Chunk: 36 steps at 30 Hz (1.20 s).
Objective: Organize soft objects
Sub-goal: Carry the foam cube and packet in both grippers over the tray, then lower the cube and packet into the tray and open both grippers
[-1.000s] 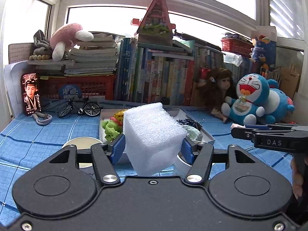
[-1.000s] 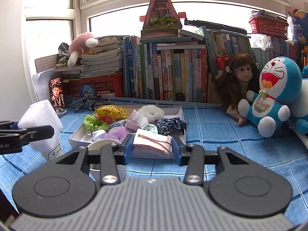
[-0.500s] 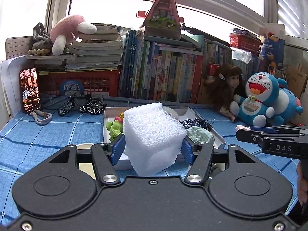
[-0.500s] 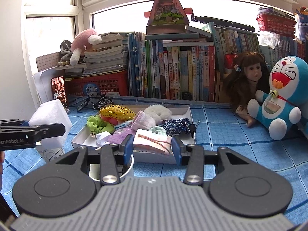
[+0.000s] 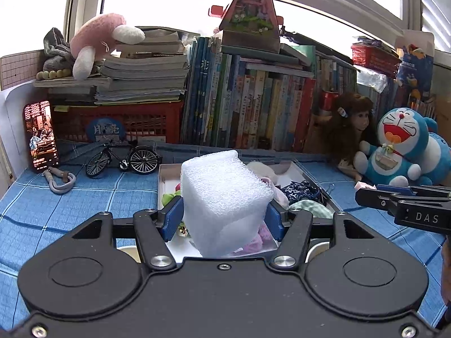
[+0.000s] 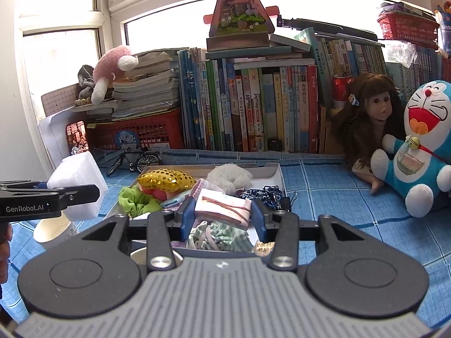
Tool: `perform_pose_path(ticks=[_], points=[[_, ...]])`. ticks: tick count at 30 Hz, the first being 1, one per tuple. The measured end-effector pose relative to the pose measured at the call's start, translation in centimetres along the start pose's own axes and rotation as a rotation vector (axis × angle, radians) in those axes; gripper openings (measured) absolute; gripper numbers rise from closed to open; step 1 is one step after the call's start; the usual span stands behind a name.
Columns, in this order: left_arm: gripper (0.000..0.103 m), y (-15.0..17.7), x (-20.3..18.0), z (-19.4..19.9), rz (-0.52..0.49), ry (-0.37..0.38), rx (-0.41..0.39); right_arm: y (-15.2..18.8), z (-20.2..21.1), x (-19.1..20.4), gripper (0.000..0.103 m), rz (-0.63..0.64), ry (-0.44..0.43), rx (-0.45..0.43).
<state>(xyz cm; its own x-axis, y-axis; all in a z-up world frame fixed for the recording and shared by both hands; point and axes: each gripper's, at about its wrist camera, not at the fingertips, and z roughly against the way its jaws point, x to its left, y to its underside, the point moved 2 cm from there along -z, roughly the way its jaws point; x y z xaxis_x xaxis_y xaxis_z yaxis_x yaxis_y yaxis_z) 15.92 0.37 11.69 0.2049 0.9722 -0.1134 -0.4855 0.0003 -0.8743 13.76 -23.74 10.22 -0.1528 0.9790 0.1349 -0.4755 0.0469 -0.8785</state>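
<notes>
Coarse, porous white foam block [image 5: 225, 197]; sequined gold pouch [image 6: 166, 180].

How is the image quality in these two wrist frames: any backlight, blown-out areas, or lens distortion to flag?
Left wrist view: the window is blown out white, yet the white foam block in the left gripper stays sharp; fisheye bends the book row. Right wrist view: same overexposed window, strong edge curvature, and the pink pad in the right gripper is crisp.

Bench [image 5: 70, 197]: blue checked cloth cover, extending ahead of the jaws. Window [image 5: 157, 5]: white-framed, far beyond the jaws, overexposed with daylight. Row of upright books [image 6: 253, 107] and a red plastic crate [image 5: 118, 121] line the sill beneath it.
</notes>
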Motion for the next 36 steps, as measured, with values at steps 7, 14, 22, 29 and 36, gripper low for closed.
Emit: perform_pose_path(ticks=[7,14,22,29,36], points=[[0.058,-1.0,0.2,-2.4,-0.011,0.007,0.052,-0.7,-2.2,-0.6,0.049,-0.024,-0.002,0.046],[0.058,-2.2,0.6,-5.8,-0.019,0.030,0.200,-1.3,-4.9,-0.5,0.049,-0.044,-0.040,0.140],[0.058,-1.9,1.3,-9.5,0.021,0.045,0.353,-1.4,-7.8,0.1,0.049,-0.064,-0.093,0.247],[0.058,-2.1,1.8,-12.1,0.007,-0.007,0.403,-1.7,-10.8,0.9,0.049,-0.064,-0.161,0.328],[0.058,-2.5,3.0,-14.3,0.001,-0.057,0.415,-1.1,-13.6,0.7,0.049,-0.088,-0.151,0.371]])
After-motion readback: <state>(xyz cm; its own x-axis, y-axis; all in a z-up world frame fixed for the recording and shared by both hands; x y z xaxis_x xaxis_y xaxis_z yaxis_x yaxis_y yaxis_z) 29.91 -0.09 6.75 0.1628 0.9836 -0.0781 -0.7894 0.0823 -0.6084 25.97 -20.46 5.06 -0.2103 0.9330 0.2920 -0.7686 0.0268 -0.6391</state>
